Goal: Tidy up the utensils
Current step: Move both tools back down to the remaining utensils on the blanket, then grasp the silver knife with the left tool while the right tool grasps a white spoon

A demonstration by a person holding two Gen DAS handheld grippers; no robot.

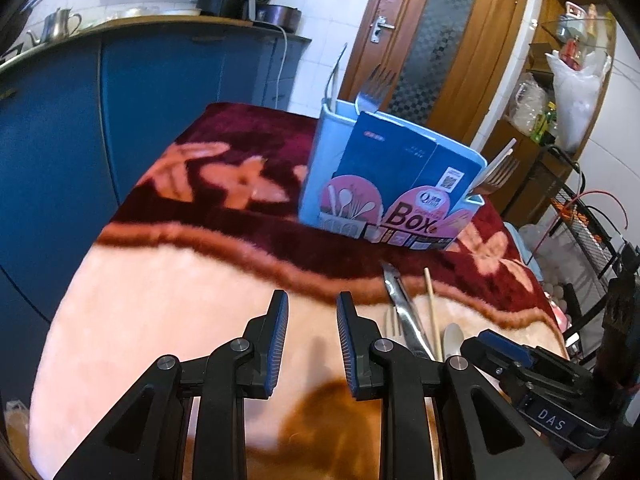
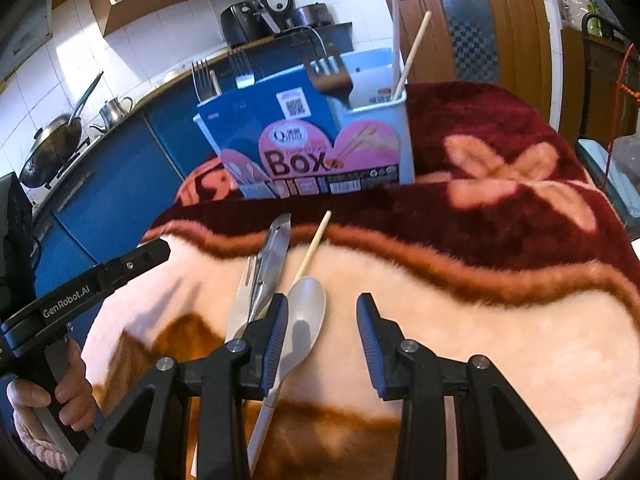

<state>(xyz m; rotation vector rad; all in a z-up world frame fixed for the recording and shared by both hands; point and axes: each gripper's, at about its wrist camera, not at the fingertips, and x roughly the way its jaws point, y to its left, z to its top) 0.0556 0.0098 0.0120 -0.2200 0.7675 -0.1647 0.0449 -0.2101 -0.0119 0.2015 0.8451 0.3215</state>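
Observation:
A light blue utensil box [image 1: 388, 184] [image 2: 312, 140] with a "Box" label stands on the red part of the blanket, holding forks [image 2: 330, 76] and chopsticks [image 2: 412, 52]. In front of it lie metal tongs [image 2: 272, 264] [image 1: 404, 312], a single chopstick [image 2: 312, 252] [image 1: 431, 308], a white fork [image 2: 242, 300] and a white spoon [image 2: 306, 312] [image 1: 454, 336]. My right gripper [image 2: 323, 308] is open just above the spoon's bowl, its left finger close beside it. My left gripper [image 1: 312, 320] is open over bare blanket, left of the pile.
The table wears a fluffy pink and dark red blanket [image 1: 160, 300]. Blue kitchen cabinets [image 1: 60, 140] stand behind, with a wok [image 2: 52, 148] and a kettle [image 2: 114, 110] on the counter. A wooden door [image 1: 432, 40] and a cluttered wire rack [image 1: 588, 232] are to the right.

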